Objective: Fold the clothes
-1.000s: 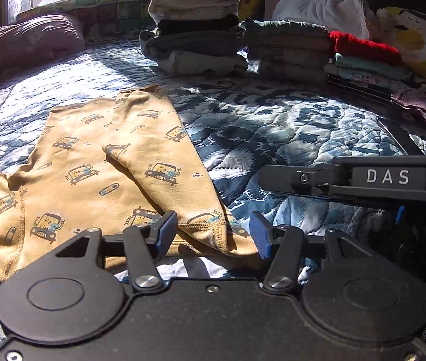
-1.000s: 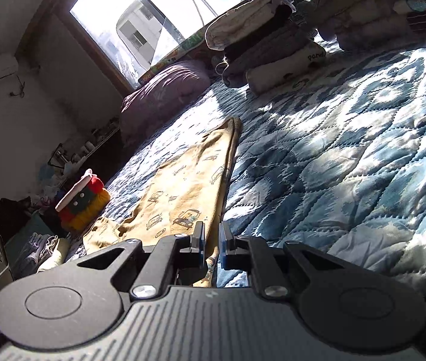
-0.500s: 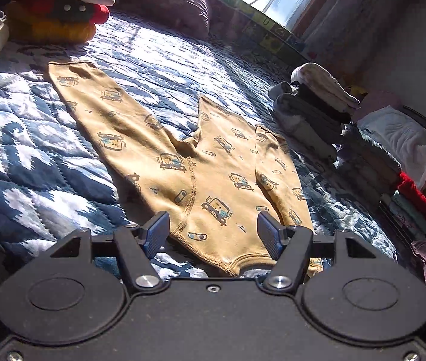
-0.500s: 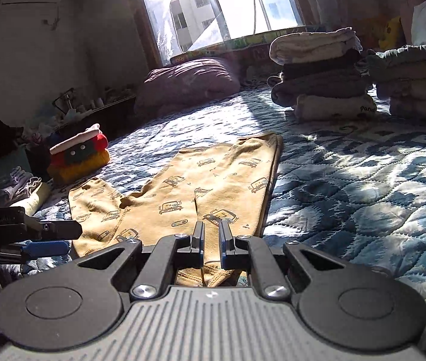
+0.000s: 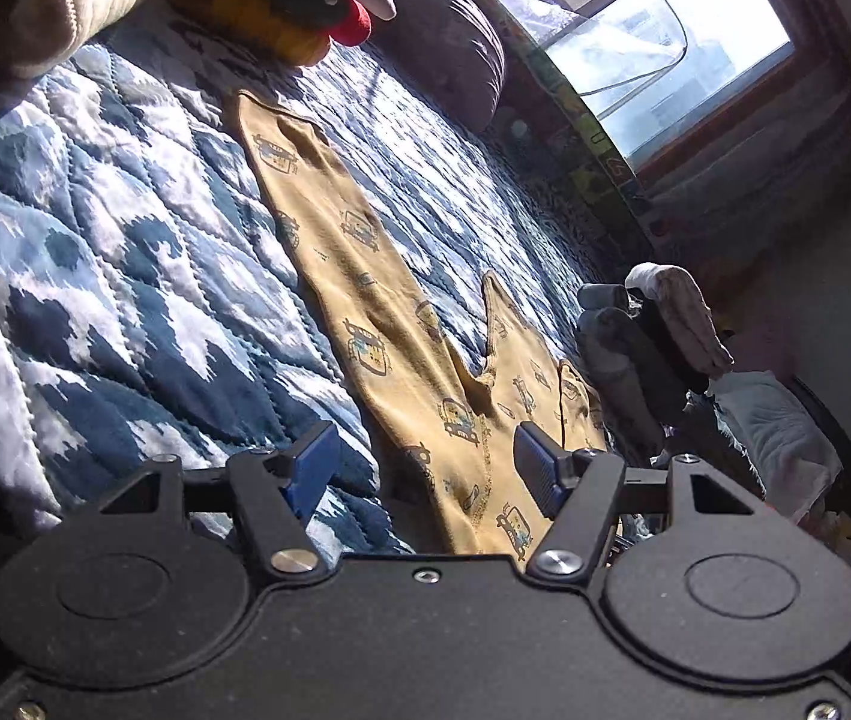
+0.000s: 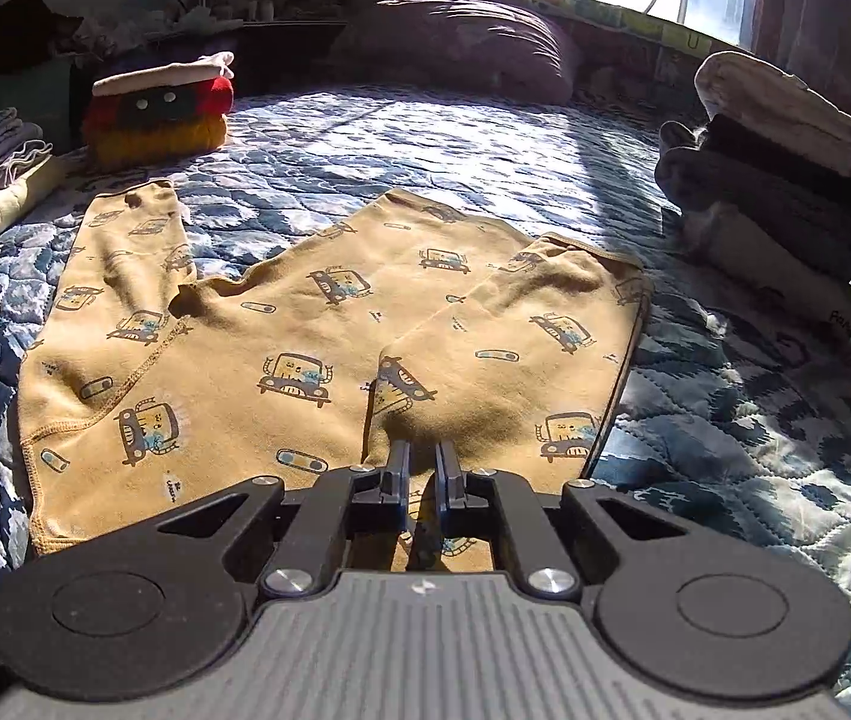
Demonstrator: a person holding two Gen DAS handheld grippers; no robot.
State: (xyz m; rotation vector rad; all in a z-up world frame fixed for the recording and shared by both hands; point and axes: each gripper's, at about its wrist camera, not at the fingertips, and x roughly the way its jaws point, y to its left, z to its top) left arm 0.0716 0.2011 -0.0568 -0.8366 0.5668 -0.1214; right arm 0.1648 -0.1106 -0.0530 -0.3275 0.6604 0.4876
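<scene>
the yellow car-print trousers [image 6: 329, 324] lie spread flat on the blue quilted bed [image 6: 725, 420], waist end nearest the cameras and legs running away toward the window. one leg reaches out toward the red and yellow plush toy [image 6: 158, 111]; the other side is doubled over along the trousers' edge nearest the stack of folded clothes [image 6: 785, 180].

the cloth looks like thin, soft knit: light, limp, no stiffness of its own, likely to sag and wrinkle wherever it is not held, and not fragile. the stitched waist hem and the leg cuffs are the firmer spots, so a pinch on the hem or on a cuff corner should hold better than one on the open middle of the fabric.

the right claw [image 6: 422, 483] has its jaws drawn nearly together at the waist end of the trousers; whether cloth is actually caught between them cannot be told. the left claw [image 5: 425, 468] stands wide apart, empty, over the trousers' waist corner.

readable writing is scant: tiny script printed on the trousers near the waist is too small to read, and a partial word on the bottom garment of the stack is cut off.
</scene>
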